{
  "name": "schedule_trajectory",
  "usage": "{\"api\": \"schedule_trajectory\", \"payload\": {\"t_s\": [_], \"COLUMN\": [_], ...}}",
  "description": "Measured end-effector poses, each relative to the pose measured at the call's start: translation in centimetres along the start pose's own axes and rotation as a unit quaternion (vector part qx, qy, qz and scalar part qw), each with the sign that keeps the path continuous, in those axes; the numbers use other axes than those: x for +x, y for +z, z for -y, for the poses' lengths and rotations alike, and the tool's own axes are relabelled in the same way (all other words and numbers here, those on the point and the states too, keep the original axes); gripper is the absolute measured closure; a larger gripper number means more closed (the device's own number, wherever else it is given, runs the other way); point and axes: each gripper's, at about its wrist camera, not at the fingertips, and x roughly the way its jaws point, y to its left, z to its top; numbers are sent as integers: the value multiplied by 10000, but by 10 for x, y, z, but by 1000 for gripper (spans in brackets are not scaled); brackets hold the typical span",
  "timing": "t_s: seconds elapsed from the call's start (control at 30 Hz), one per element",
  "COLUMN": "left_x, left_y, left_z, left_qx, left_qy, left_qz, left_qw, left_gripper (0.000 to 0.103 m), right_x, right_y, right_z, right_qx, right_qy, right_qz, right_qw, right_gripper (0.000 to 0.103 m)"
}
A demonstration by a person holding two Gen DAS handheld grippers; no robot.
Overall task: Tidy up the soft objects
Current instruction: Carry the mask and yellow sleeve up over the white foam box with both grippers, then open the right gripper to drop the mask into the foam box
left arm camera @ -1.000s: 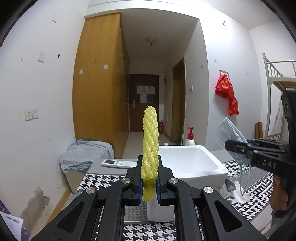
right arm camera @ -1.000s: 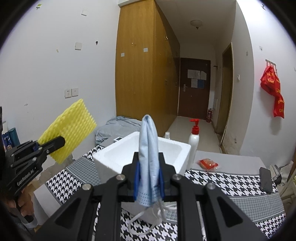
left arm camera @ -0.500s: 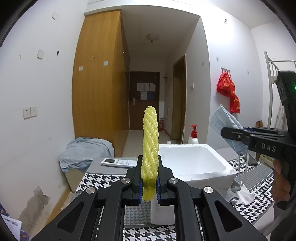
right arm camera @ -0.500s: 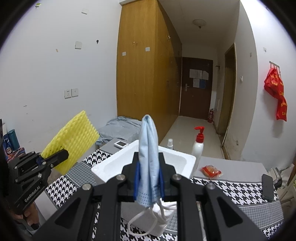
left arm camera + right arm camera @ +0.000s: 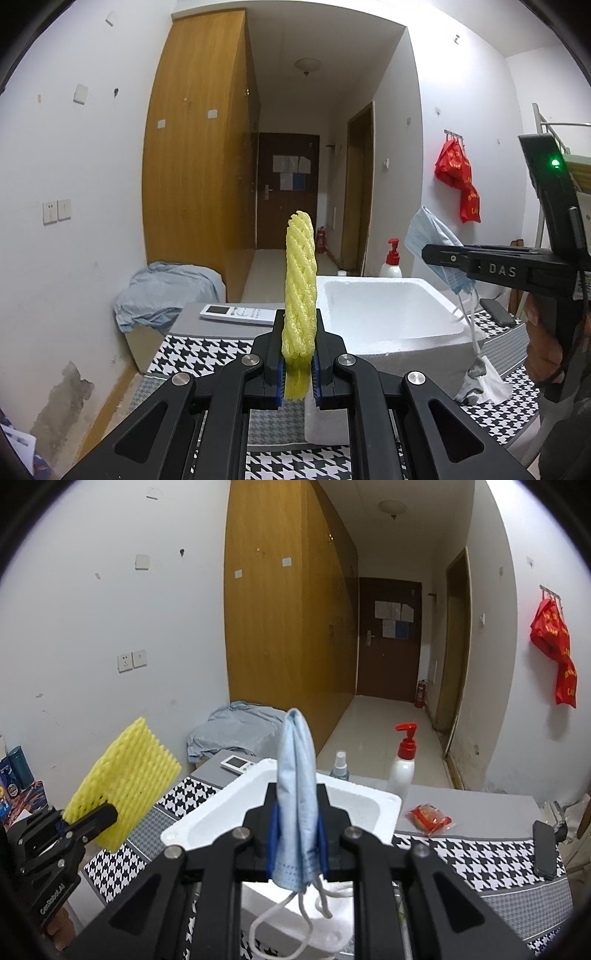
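Now we hold both grippers a little higher above the white foam box than before.
Our left gripper clamps the ribbed yellow foam net; our right gripper clamps the soft blue face mask.

White walls, tall wooden wardrobe, dark door down tiled hallway, ceiling lamp, houndstooth-covered table

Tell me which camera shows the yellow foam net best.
The right wrist view. There the yellow foam net shows its broad, meshed face, clamped at its lower edge by the left gripper. The left wrist view shows it only edge-on, a narrow upright strip between that gripper's fingers.
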Motion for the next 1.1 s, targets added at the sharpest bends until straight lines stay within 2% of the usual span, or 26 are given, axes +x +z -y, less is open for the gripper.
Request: {"api": "schedule_trajectory", "payload": {"t_s": [0.37,0.83,0.9,0.97,1.07,1.1], "left_x": [8,10,10,9,8,8], "left_y": [-3,-6,-6,-6,-5,-5], "left_z": [-6,-4,-5,-5,-4,-4], "left_qx": [-73,-67,-55,-62,-52,-49], "left_qy": [39,55,56,69,87,88], "left_qz": [-99,-141,-153,-150,-135,-138], "left_qw": [9999,9999,9999,9998,9999,9999], "left_gripper": [92,92,92,92,92,92], "right_x": [31,48,47,47,43,41], "right_y": [0,-4,-5,-4,-5,-5], "right_z": [0,6,8,9,11,11], "right_qx": [12,100,117,133,172,173], "right_qy": [23,8,38,84,93,105], "right_qz": [-323,-605,-627,-637,-513,-467], "right_qw": [9995,9981,9980,9978,9985,9987], "right_gripper": [82,82,77,56,39,36]}}
